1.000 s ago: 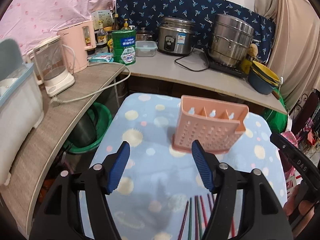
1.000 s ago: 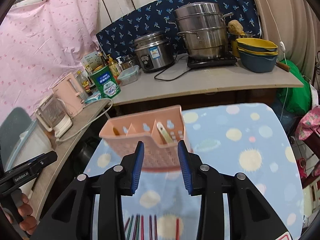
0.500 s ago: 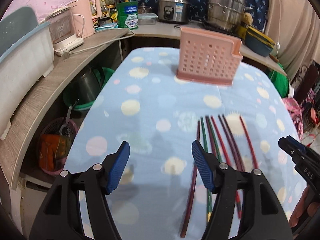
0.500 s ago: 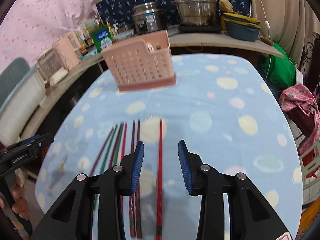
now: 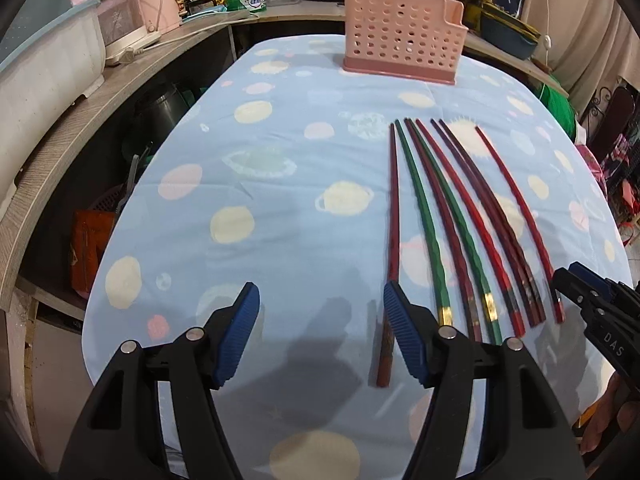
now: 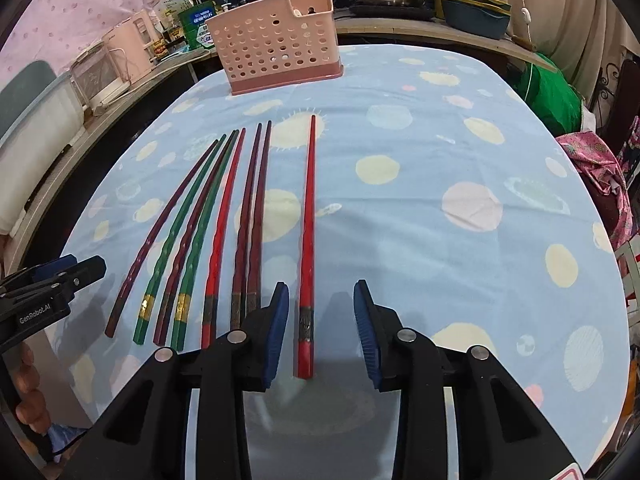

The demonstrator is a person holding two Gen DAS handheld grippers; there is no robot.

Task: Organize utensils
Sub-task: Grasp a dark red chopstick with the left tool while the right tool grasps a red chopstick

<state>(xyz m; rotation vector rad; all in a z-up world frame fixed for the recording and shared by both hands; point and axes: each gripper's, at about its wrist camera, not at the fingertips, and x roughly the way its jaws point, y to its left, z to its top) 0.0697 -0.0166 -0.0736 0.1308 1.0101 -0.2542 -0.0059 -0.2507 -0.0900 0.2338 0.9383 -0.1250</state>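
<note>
Blue spotted cloth covers the table. Far back stands a pink basket. Chopsticks lie in a row. Left gripper is open and empty. Right gripper has just been closing around a red chopstick, not touching it.

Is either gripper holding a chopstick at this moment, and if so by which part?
Nothing is held. The left gripper is open over bare cloth; the right gripper straddles the lone red chopstick near its butt end, pads not touching it.

Bare cloth left of chopsticks
</note>
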